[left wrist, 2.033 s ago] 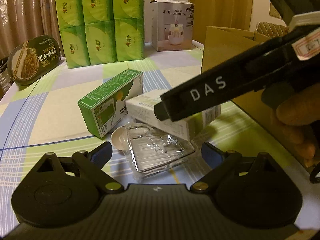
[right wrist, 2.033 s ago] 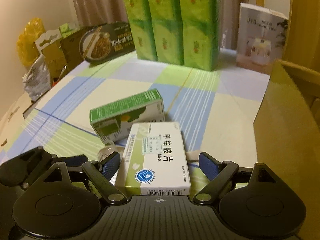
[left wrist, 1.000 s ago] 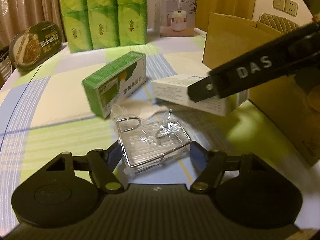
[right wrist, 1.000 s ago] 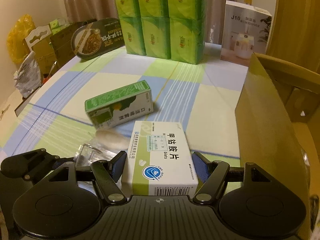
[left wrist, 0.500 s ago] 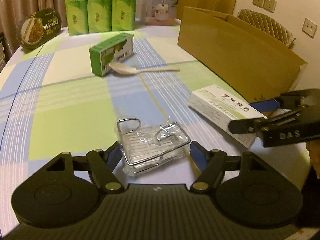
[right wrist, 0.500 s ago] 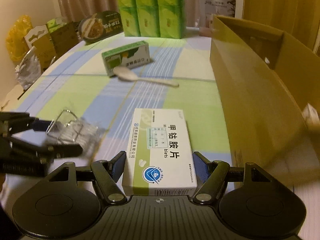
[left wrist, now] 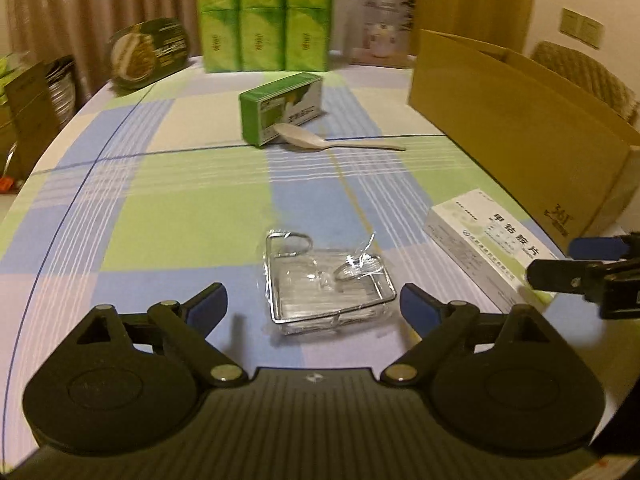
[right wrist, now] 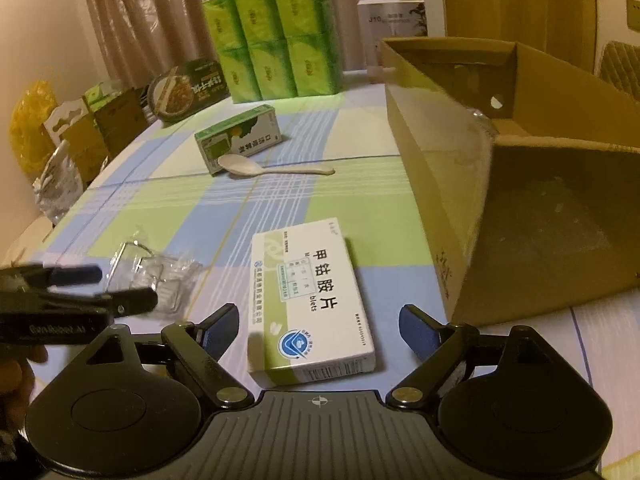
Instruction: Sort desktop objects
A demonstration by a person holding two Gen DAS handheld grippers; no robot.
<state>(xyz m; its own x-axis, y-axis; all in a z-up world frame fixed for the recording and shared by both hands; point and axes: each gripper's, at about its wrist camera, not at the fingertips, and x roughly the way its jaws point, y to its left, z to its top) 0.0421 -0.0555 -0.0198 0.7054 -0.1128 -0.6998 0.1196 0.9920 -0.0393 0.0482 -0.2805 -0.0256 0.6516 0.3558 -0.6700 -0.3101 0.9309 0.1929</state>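
My left gripper (left wrist: 314, 306) stands open around a plastic-wrapped wire rack (left wrist: 328, 284) that lies on the checked tablecloth, its pads apart from it. The white medicine box (right wrist: 312, 300) lies flat between the fingers of my open right gripper (right wrist: 318, 328), untouched by either pad. Each gripper shows in the other's view: the right gripper (left wrist: 556, 258) beside the medicine box (left wrist: 480, 244), the left gripper (right wrist: 124, 288) by the wire rack (right wrist: 160, 272). Farther back a green box (left wrist: 282, 108) lies with a beige spoon (left wrist: 320, 142) against it.
An open cardboard box (right wrist: 520, 200) fills the right side, close to the medicine box. At the table's far edge stand stacked green tissue packs (left wrist: 264, 16), a humidifier box (left wrist: 380, 28) and a round food tub (left wrist: 148, 52). Bags and cartons (right wrist: 80, 136) sit off the left edge.
Both grippers carried their objects from the middle of the table to its near part. Since half a second ago both have opened, and the rack and the medicine box lie on the cloth.
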